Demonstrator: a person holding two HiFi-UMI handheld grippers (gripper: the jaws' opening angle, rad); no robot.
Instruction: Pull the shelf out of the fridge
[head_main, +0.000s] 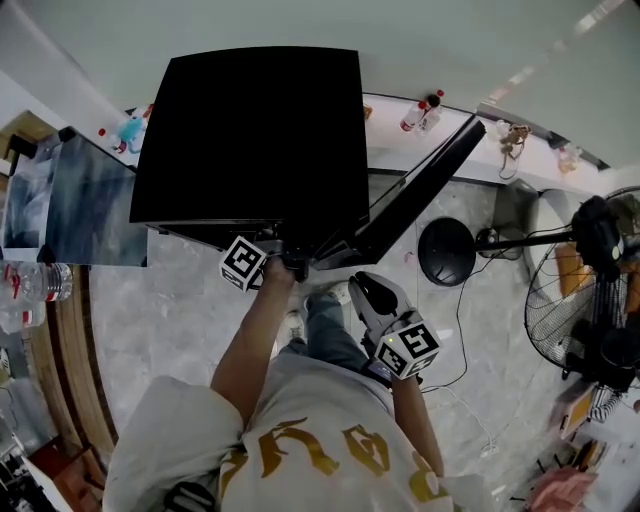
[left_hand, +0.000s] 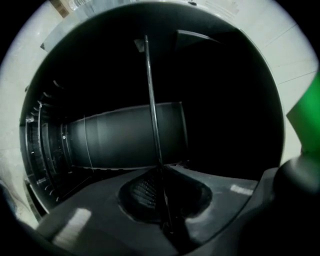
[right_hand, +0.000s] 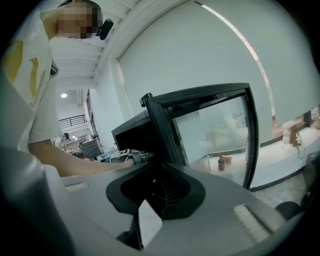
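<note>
A black mini fridge (head_main: 250, 130) stands in front of me with its glass door (head_main: 420, 190) swung open to the right. My left gripper (head_main: 290, 265) reaches into the fridge's open front. In the left gripper view a thin wire shelf (left_hand: 152, 100) shows edge-on as a dark line across the unlit interior. That line runs down between the jaws, and the left gripper (left_hand: 162, 175) is shut on it. My right gripper (head_main: 365, 290) hangs back near my body, shut and empty. The right gripper view shows the fridge (right_hand: 135, 130), its door (right_hand: 210, 130) and the left gripper (right_hand: 125, 155) at the opening.
A standing fan (head_main: 590, 290) and a round black base (head_main: 445, 250) with a cable sit on the floor to the right. Behind the fridge runs a white ledge with bottles (head_main: 420, 115). Water bottles (head_main: 35, 285) lie on a wooden surface at the left.
</note>
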